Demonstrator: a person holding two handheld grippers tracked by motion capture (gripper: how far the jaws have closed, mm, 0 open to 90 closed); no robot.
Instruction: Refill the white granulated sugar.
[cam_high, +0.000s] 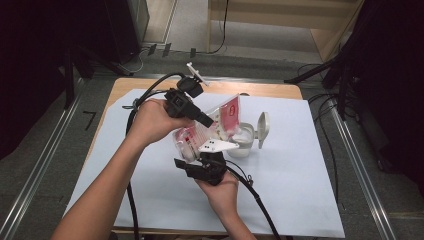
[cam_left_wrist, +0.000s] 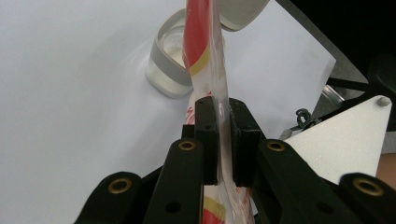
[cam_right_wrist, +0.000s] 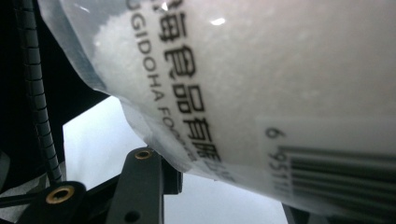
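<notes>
We hold the salt bag (cam_high: 210, 131) tilted over the open-lidded container (cam_high: 243, 142) on the worktop (cam_high: 300, 190). The left hand-held gripper (cam_left_wrist: 223, 135) is clamped on the bag's film; the right hand-held gripper (cam_high: 202, 161), partly closed, supports its lower end. White granules already lie in the container; we judge pouring unfinished.

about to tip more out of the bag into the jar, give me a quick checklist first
1. Left gripper clamped on the bag: ok, the thin upper edge is pinched between its pads.
2. Right gripper supporting the full end of the bag: ok, the white grains sit against its jaws in the right gripper view.
3. Jar lid open: ok, flipped up and back.
4. Bag mouth over the jar opening: ok, the bag's end hangs above the rim in the left gripper view.
5. Jar upright on the white sheet: ok.
6. Fill level in the jar: cannot tell.
</notes>
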